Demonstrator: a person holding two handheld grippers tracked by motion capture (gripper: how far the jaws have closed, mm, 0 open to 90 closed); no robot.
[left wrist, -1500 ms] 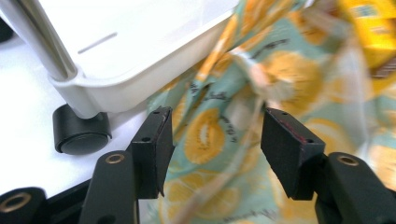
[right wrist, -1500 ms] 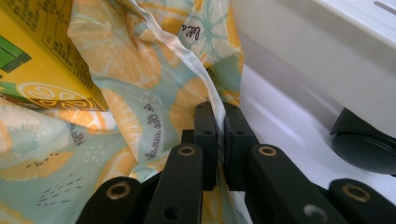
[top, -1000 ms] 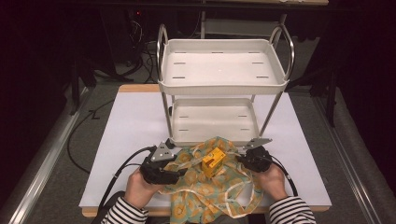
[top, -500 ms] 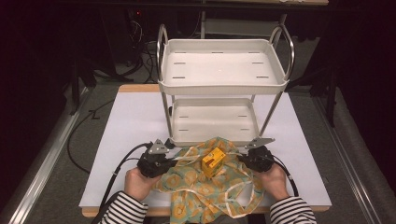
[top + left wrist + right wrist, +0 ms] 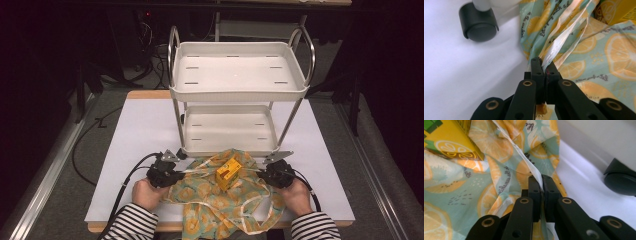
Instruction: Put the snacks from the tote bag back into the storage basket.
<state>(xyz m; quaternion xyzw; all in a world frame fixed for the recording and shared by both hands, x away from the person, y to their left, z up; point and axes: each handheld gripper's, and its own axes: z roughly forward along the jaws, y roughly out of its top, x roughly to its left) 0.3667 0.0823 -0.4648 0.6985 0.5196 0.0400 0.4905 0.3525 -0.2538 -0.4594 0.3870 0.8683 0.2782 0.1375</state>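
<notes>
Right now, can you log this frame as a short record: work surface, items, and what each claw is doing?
surface: white table
cart: white two-tier cart at the table's far side
bag: lemon-print bag spread in front of the cart
box: yellow box on the bag
left claw: has just closed, pinching the bag's edge
right claw: shut on the opposite edge

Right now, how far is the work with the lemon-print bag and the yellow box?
Done: the yellow box sits on the lemon-print bag, in front of the white cart. In hand: the left gripper has just closed on the bag's left edge, and the right gripper is shut on its right edge. Left: probably lifting the bag with the box; both lie on the table.
</notes>
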